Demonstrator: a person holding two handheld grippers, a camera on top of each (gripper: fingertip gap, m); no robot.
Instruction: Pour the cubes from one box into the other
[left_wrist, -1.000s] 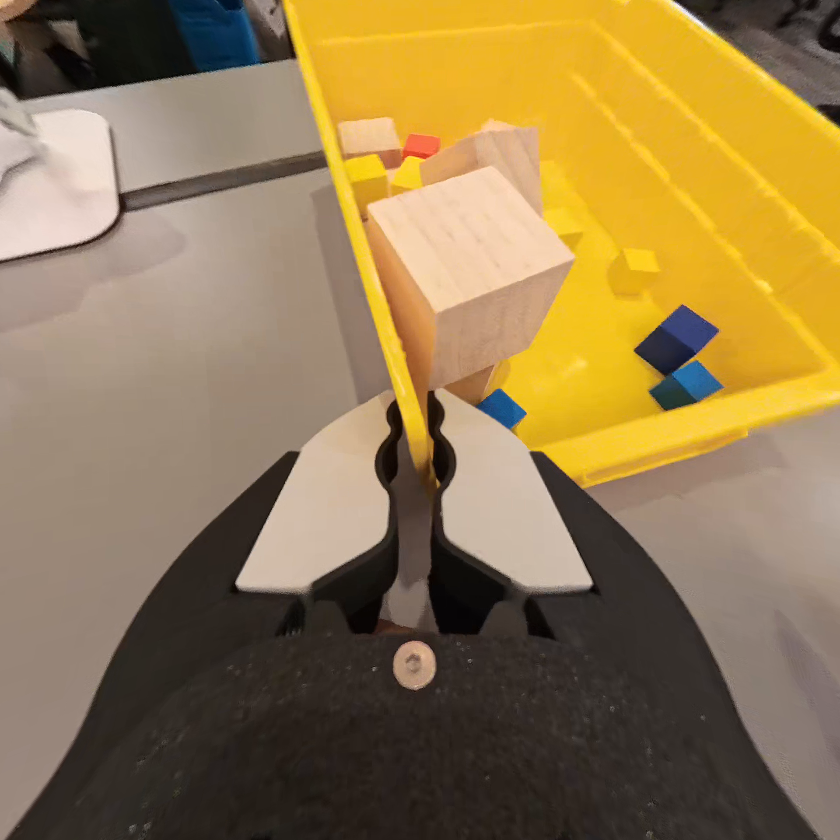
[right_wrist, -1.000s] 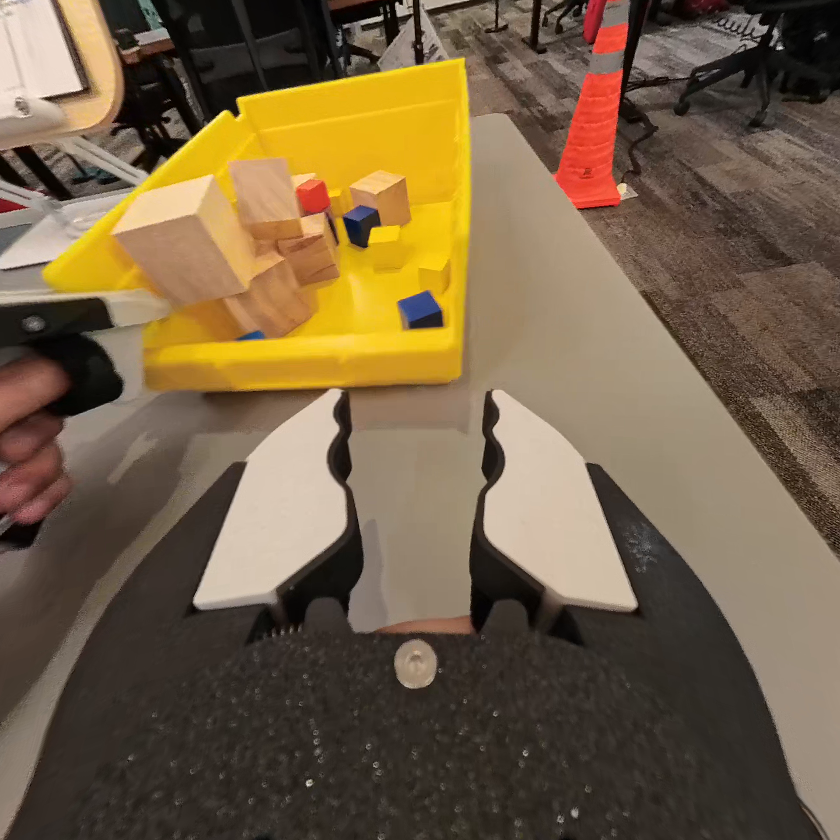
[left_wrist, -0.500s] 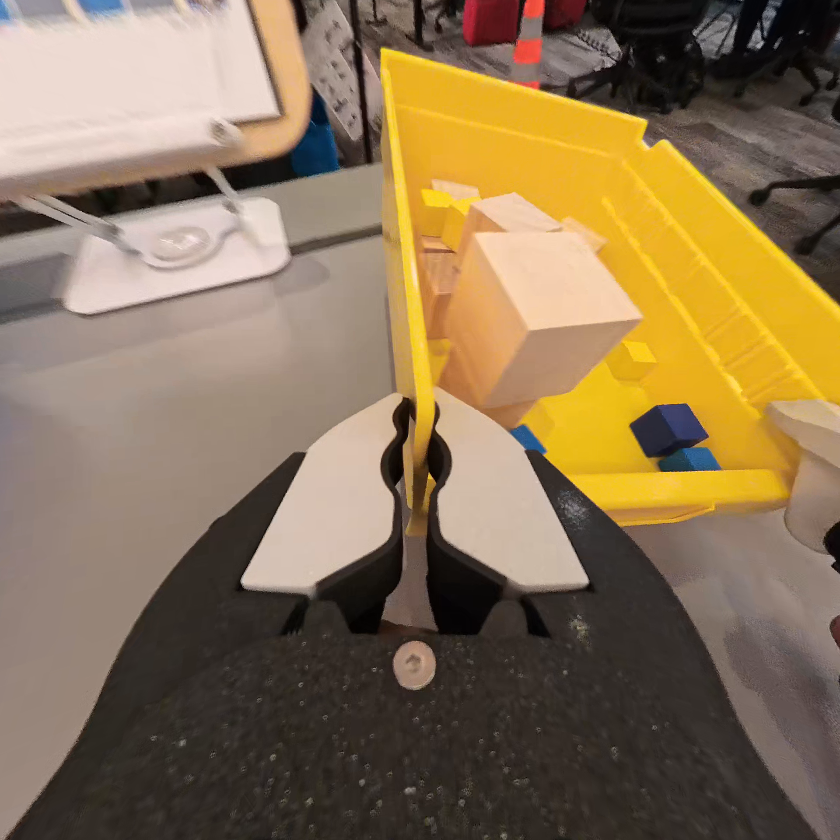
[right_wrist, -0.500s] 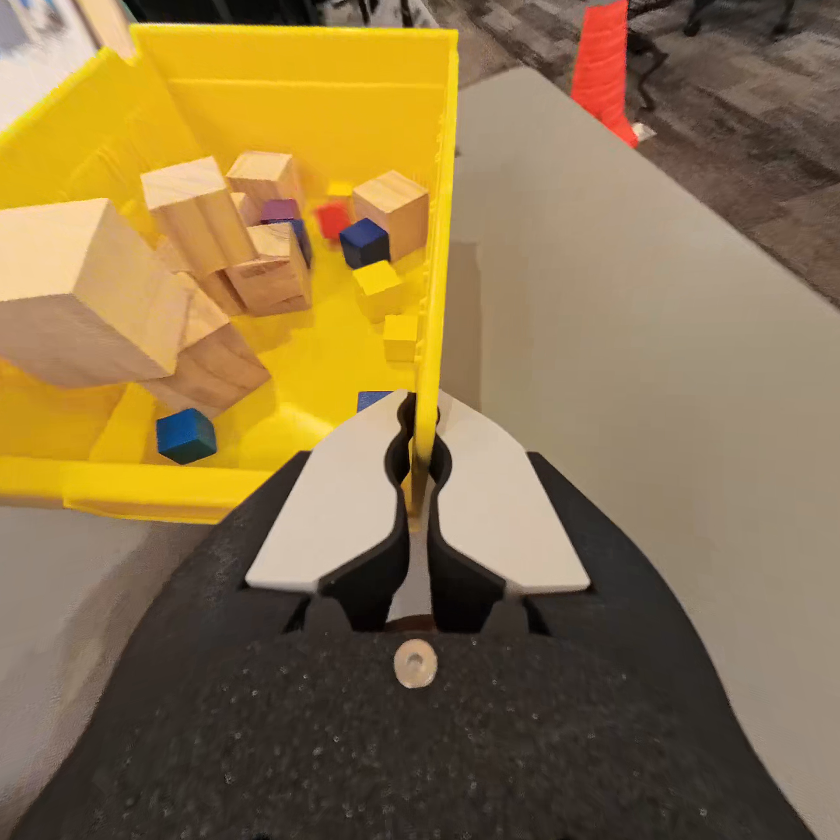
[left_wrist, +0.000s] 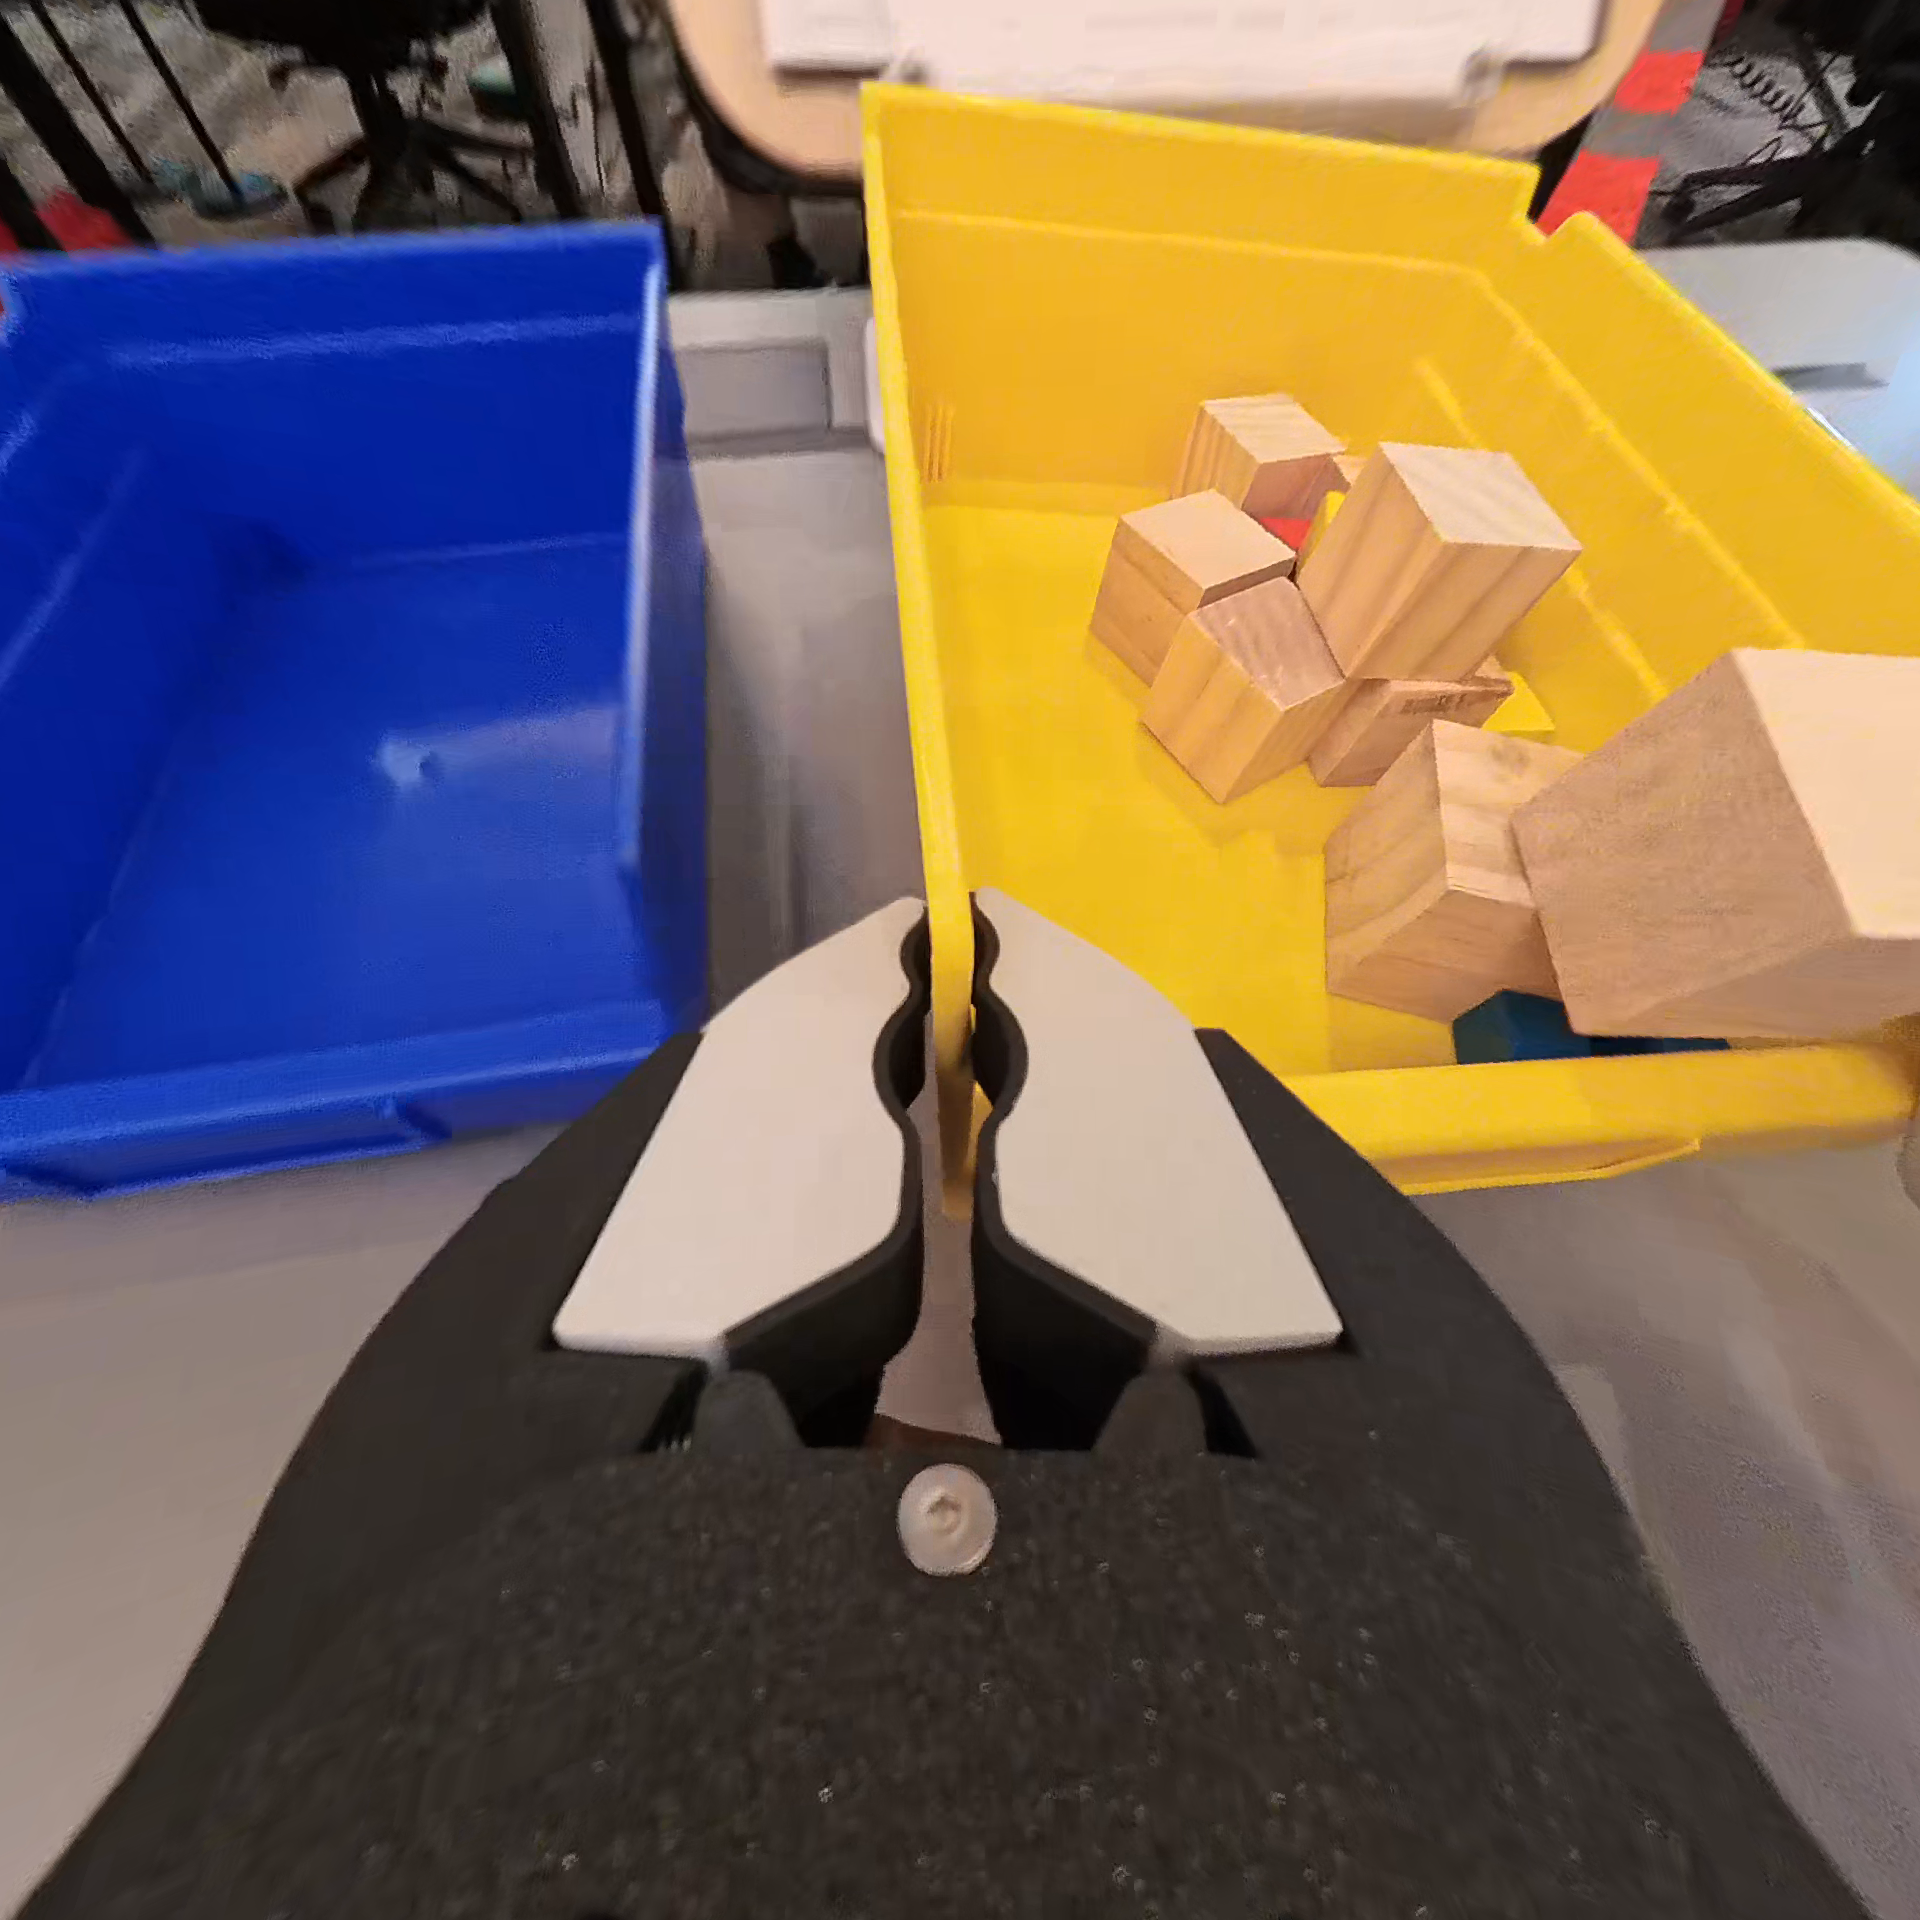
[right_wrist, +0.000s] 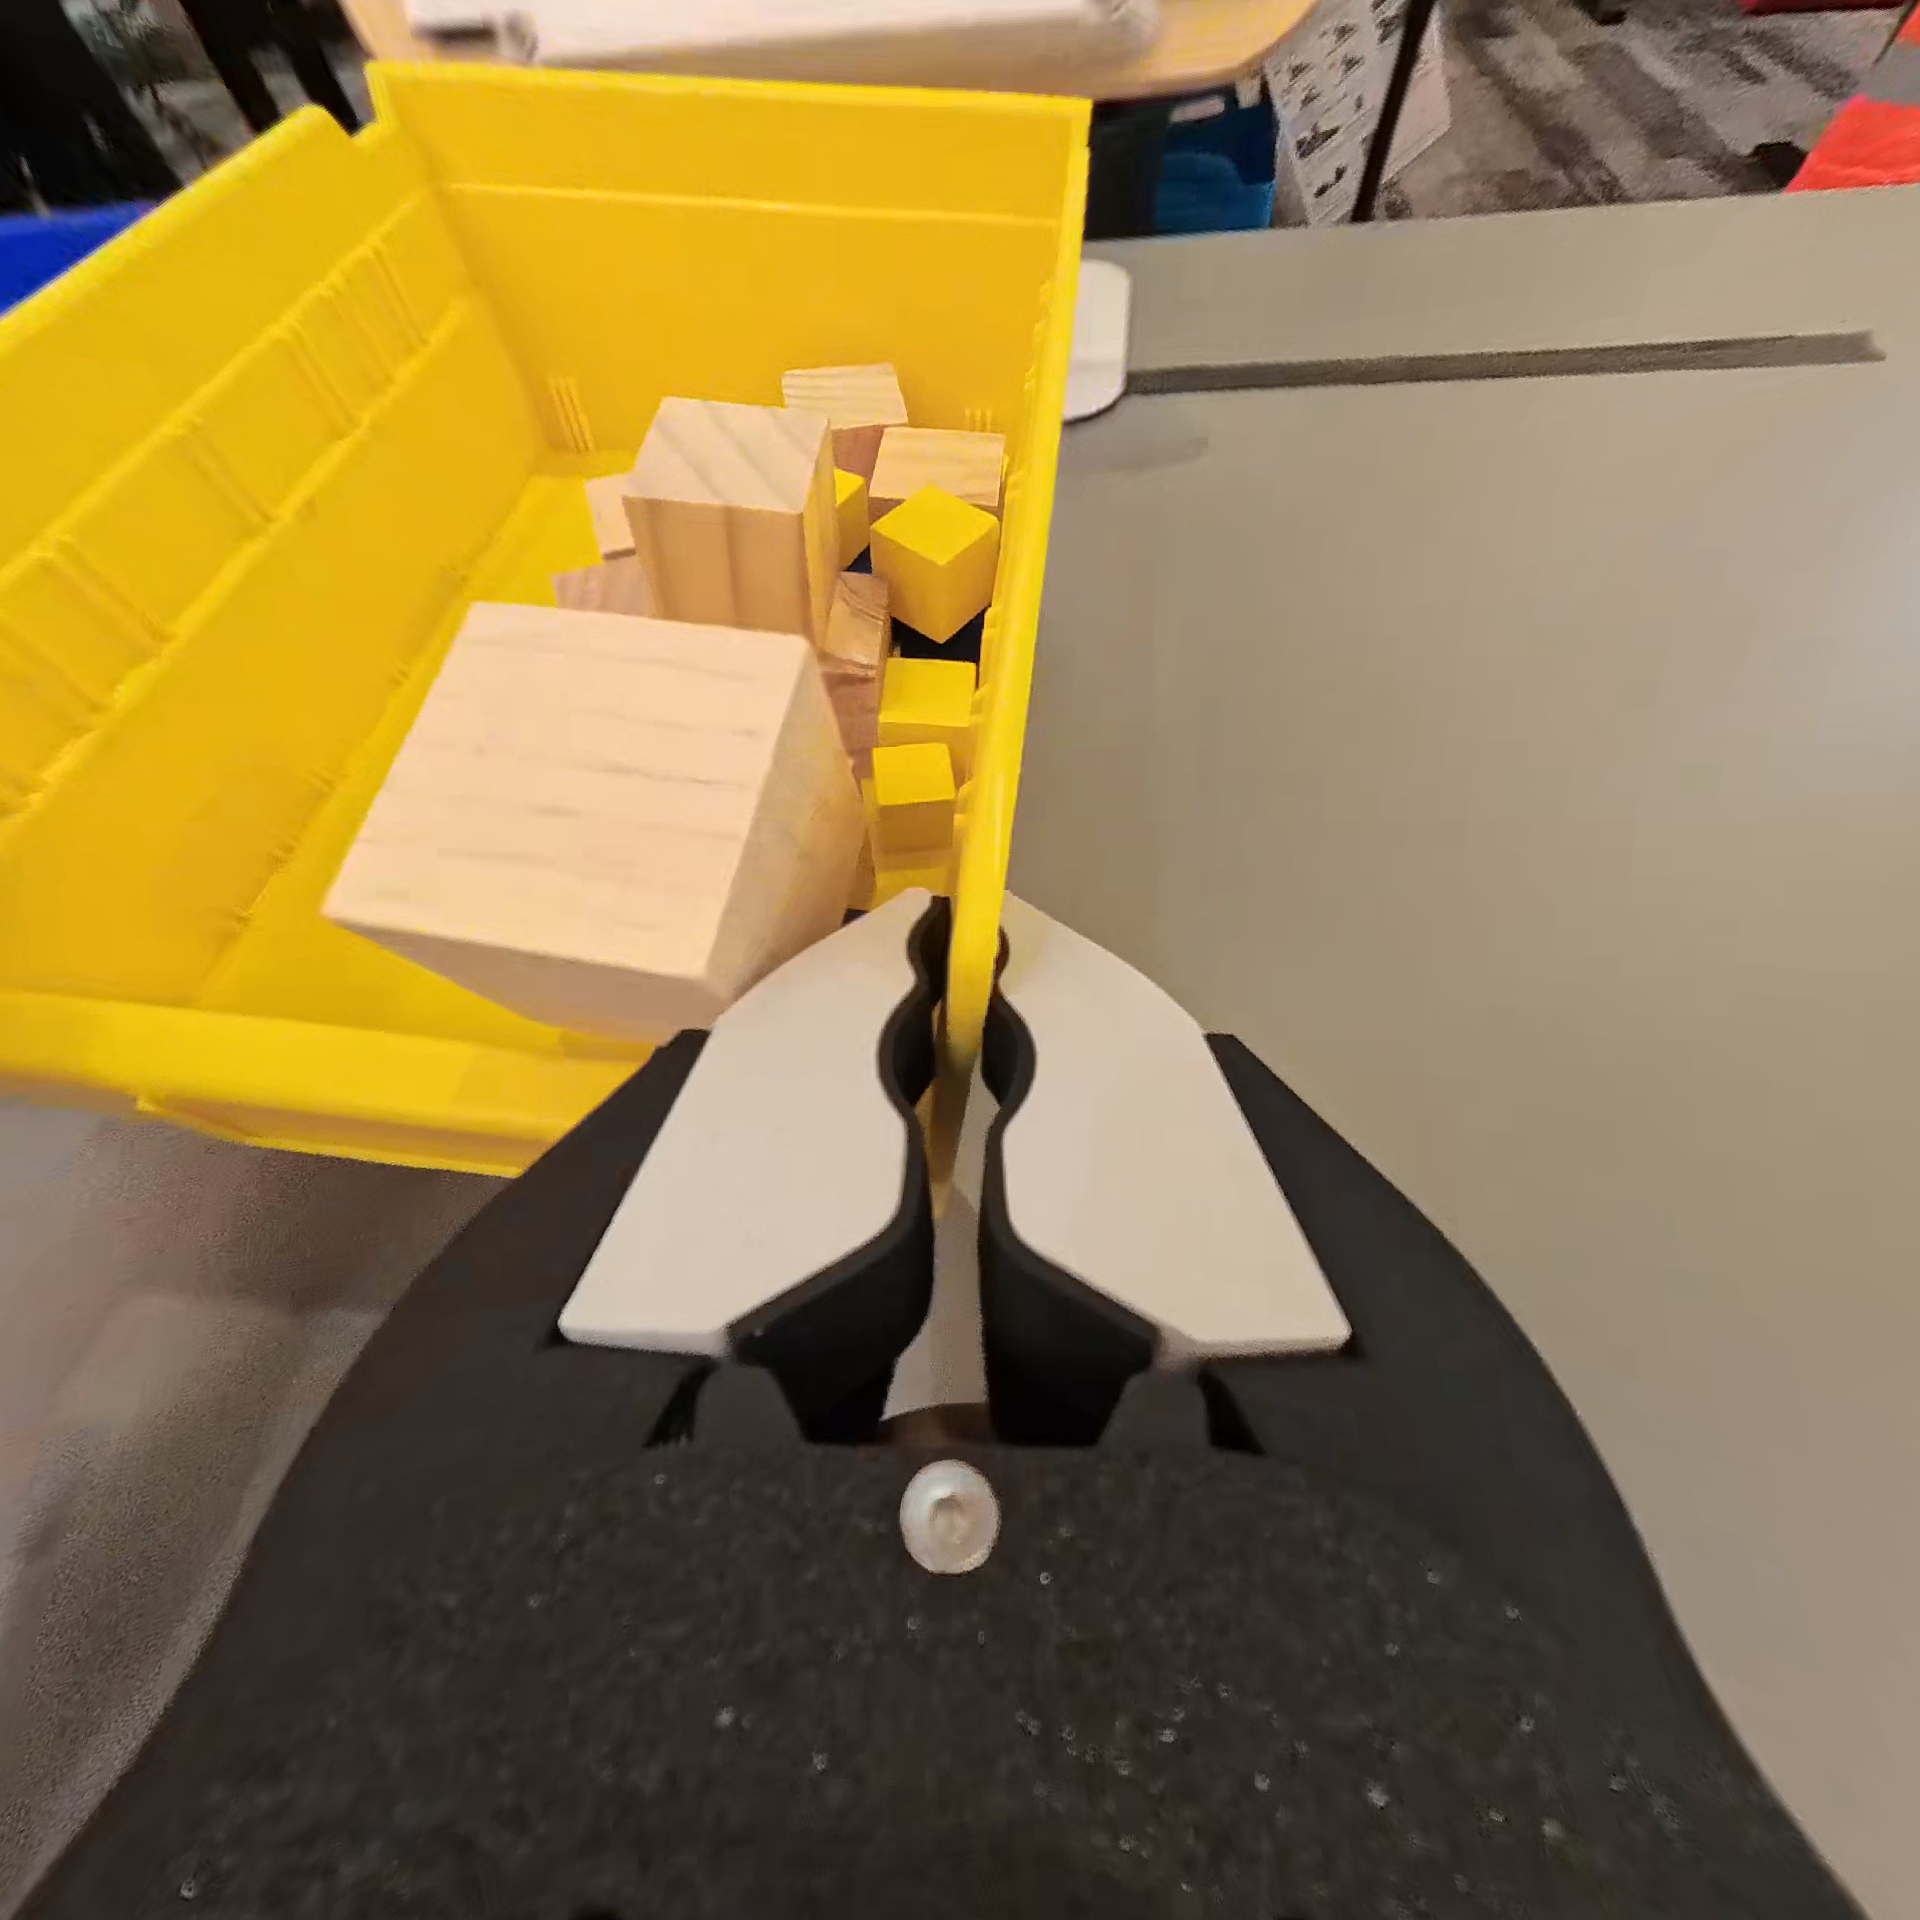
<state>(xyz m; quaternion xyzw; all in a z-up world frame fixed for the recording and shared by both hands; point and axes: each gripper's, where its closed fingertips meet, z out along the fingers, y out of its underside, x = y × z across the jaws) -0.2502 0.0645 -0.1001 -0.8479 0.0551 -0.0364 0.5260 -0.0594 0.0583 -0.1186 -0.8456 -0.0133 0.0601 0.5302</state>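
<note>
Now both grippers are clamped on the yellow box (left_wrist: 1143, 343), one on each side wall. In the left wrist view the left gripper (left_wrist: 948, 925) has its jaws closed on the box's left wall near the front corner, the thin yellow edge running up between them toward 12 o'clock. In the right wrist view the right gripper (right_wrist: 971, 925) is closed the same way on the right wall, also near the front corner.

Inside the box the cubes have gathered toward its right side. Seen from the left gripper, a cluster of wooden cubes (left_wrist: 1340, 613) lies at about 1 o'clock, with the big cube (left_wrist: 1725, 862) at 3 o'clock leaning on another one; a blue cube (left_wrist: 1507, 1023) peeks out beneath it by the front wall. A bit of red shows among the cluster. From the right gripper, small yellow cubes (right_wrist: 930, 556) sit against the right wall at 12 o'clock, with the big cube just left of the fingers.

The blue box (left_wrist: 312, 675) stands at 10 o'clock in the left wrist view, beside the yellow one with a strip of grey table (left_wrist: 790, 675) between them. No cubes show in its visible part.
</note>
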